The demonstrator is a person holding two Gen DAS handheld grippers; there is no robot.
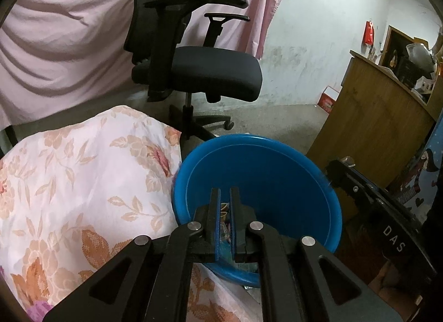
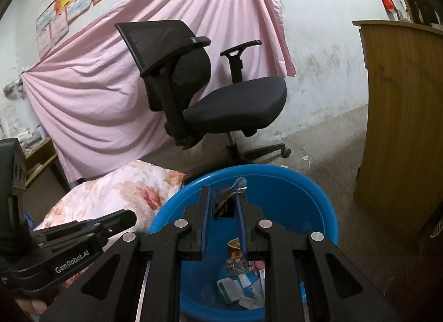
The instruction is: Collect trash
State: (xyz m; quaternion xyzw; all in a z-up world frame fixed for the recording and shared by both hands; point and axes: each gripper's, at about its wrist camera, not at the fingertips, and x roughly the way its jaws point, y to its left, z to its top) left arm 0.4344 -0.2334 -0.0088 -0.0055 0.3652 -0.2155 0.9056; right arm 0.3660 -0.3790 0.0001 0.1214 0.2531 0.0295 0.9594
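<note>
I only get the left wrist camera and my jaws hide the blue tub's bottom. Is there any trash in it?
Observer: Yes. The right wrist view shows wrappers and paper scraps lying on the bottom of the blue tub.
Operator: Is the other one holding something?
Observer: The right gripper has its jaws pinched on a dark wrapper with a silvery-blue flap, held above the tub.

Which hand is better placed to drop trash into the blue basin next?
Right: the right gripper holds a dark wrapper over the blue basin; the left gripper is shut and empty.
</note>
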